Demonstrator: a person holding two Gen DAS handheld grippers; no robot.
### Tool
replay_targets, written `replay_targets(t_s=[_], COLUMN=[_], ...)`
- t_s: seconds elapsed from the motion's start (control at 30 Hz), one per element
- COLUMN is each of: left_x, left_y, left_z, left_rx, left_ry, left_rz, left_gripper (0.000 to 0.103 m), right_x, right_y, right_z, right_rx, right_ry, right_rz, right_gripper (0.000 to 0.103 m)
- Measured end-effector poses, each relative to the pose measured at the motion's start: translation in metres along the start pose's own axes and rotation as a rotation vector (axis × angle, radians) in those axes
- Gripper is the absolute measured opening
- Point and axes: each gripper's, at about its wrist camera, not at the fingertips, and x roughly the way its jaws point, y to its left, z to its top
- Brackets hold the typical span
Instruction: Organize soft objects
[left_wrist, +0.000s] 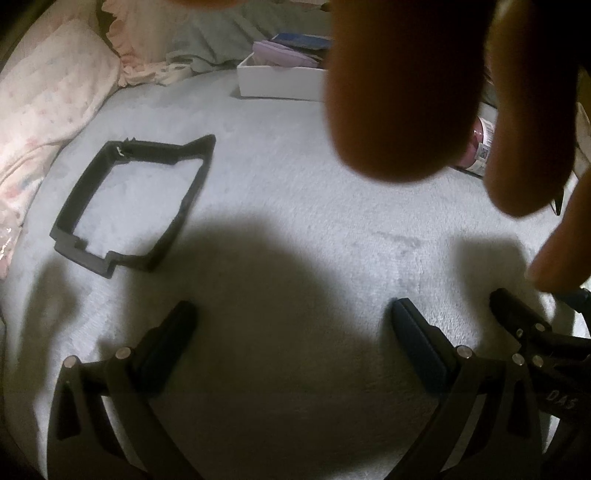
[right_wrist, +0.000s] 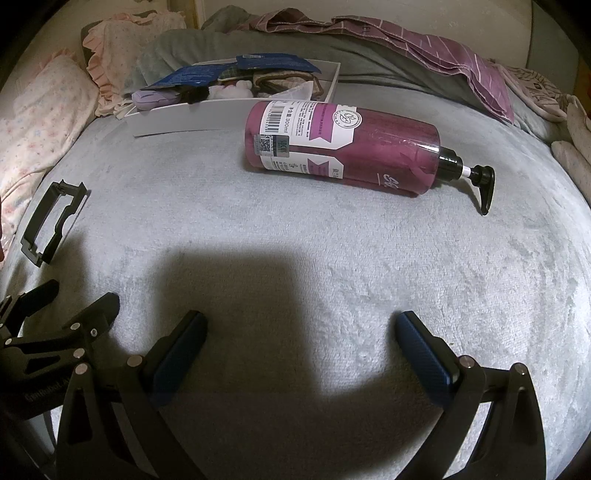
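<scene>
A white box (right_wrist: 236, 114) at the back of the grey-blanketed bed holds several soft items, among them a lilac pouch (right_wrist: 157, 98) and blue packets (right_wrist: 258, 62). The same white box (left_wrist: 277, 83) shows in the left wrist view. My right gripper (right_wrist: 301, 330) is open and empty, low over the blanket. My left gripper (left_wrist: 293, 319) is also open and empty over bare blanket. A person's fingers (left_wrist: 399, 92) press close to the left camera and hide its upper right. The right gripper (left_wrist: 517, 314) edges into the left wrist view, and the left gripper (right_wrist: 55, 306) into the right wrist view.
A purple pump bottle (right_wrist: 343, 144) lies on its side mid-bed, seen partly as a purple bottle (left_wrist: 480, 144) behind the fingers. A black plastic frame (left_wrist: 133, 203) lies flat on the left, also a black frame (right_wrist: 51, 221). Floral pillows (right_wrist: 40, 122) and a striped purple cloth (right_wrist: 424, 44) border the bed.
</scene>
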Motion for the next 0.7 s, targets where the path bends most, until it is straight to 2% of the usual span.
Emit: replay_targets(t_s=[0.23,0.7], left_x=[0.0001,0.0041], left_y=[-0.0028,-0.0018], left_z=[0.0014,0.0030], left_rx=[0.021,0.004], left_ry=[-0.008,-0.001], left_rz=[0.028,0.008], left_gripper=[0.103,0.103], right_x=[-0.0001,0.0002], right_y=[0.0000,-0.0001], right_z=[0.0001,0.0001], right_rx=[0.000,0.000], right_ry=[0.000,0.000], right_rz=[0.000,0.000], right_gripper=[0.103,0.103])
